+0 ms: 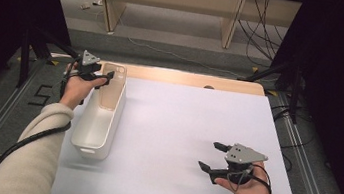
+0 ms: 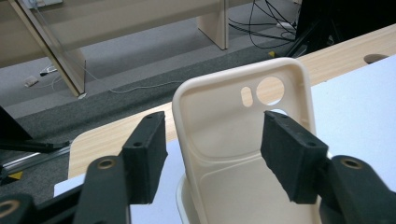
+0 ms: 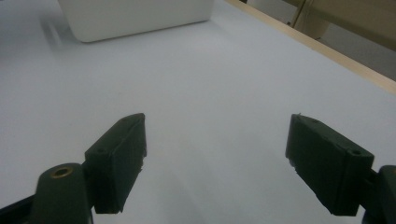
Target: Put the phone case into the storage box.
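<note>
The tabletop (image 1: 181, 128) is covered by a white sheet, and its near edge is cut off at the bottom of the high view. Under the left hand-held gripper (image 1: 105, 74) stands a long white bin (image 1: 98, 122); in the right gripper view only its lower wall shows, at the top edge.

A cream phone case (image 2: 233, 140) stands upright at the far end of the bin, between the pads of the left hand-held gripper. Its lower part goes down into the bin and is cut off by the bottom of the left gripper view. It has rounded corners, a raised rim, a round hole and a small oval hole near the top, and the hollow inner side faces the camera. The right pad (image 2: 292, 154) lies against the edge of the case; the left pad stands apart from it, so the jaws are half wide and do not clamp it.

The right hand-held gripper (image 1: 213, 156) is well apart from the bin, wide open over the bare sheet, with nothing between its pads.
</note>
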The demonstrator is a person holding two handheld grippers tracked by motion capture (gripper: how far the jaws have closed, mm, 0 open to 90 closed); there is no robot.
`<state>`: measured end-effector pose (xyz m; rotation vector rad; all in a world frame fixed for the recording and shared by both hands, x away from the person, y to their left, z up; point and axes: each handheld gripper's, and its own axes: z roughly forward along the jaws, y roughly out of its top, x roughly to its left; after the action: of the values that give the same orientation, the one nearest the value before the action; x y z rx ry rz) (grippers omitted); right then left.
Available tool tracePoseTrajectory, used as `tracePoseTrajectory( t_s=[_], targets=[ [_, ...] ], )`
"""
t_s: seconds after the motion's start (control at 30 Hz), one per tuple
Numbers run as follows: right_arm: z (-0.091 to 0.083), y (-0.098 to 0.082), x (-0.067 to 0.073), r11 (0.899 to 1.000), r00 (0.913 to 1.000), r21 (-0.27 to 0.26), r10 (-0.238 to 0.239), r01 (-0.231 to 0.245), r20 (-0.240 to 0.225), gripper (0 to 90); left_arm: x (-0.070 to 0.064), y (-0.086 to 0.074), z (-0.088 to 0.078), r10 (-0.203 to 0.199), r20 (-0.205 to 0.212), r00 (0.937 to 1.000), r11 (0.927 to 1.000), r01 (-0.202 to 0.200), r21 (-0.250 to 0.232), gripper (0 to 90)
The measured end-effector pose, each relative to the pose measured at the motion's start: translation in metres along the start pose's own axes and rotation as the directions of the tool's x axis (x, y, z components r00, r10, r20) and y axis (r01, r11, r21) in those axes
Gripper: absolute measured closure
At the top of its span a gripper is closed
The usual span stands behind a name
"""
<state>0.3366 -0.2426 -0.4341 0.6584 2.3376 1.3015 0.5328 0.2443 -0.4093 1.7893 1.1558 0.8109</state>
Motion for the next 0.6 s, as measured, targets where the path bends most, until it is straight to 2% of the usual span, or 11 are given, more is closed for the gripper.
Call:
tracePoseTrajectory(
  t_s=[0.13,0.4,0.5,0.6],
  targets=[
    [0.000,0.000,0.000,1.000,1.0000,0.002,0.000,0.000,0.001,21.7,-0.001,0.002,-0.004,-0.008,0.009,0.9999,1.0000,0.008,-0.005,34.0],
    [0.000,0.000,0.000,1.000,1.0000,0.000,0.003,-0.003,0.002,21.7,-0.008,0.002,-0.016,-0.015,0.053,0.9985,0.9999,0.015,-0.002,21.2],
    [0.000,0.000,0.000,1.000,1.0000,0.003,0.002,-0.002,0.002,21.7,-0.009,-0.001,-0.023,-0.018,0.050,0.9986,0.9997,0.017,0.015,17.9],
    [0.000,0.000,0.000,1.000,1.0000,0.003,0.002,-0.002,0.004,21.7,-0.011,-0.003,-0.029,-0.016,0.061,0.9980,0.9999,0.015,0.006,15.5]
  ],
)
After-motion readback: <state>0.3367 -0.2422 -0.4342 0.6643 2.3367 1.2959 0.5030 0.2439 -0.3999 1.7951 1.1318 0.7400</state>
